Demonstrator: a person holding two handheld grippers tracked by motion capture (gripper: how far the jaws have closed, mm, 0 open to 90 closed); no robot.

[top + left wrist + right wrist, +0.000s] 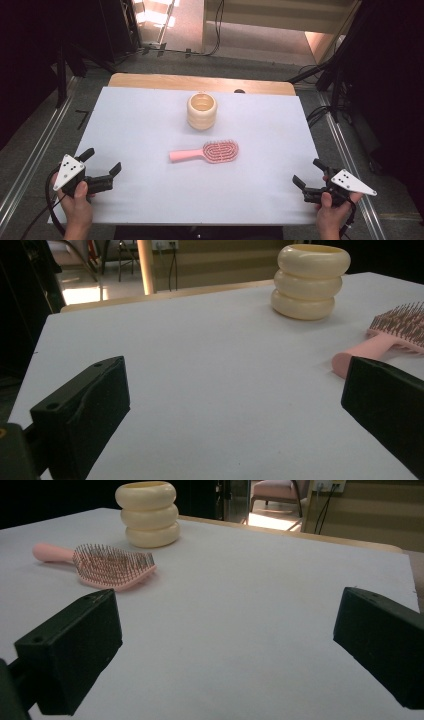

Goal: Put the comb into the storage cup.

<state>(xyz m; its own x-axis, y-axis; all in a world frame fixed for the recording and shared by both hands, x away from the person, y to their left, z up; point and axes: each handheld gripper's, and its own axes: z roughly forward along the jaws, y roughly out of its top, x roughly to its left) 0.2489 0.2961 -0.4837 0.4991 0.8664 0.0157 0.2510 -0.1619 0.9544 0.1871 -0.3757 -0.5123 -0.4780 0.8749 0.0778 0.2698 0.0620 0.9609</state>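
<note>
A pink hairbrush lies bristles up in the middle of the white table, its handle pointing left. Behind it stands a cream ribbed cup, upright and empty as far as I can see. My left gripper rests near the front left corner, open, nothing between its jaws. My right gripper sits near the front right corner, also open and empty. In the left gripper view the cup and the brush handle lie ahead to the right. The right gripper view has the brush and cup ahead to the left.
A wooden strip edges the table's far side. Dark frame rails and cables run along the floor on both sides. Wide bare tabletop lies between each gripper and the brush.
</note>
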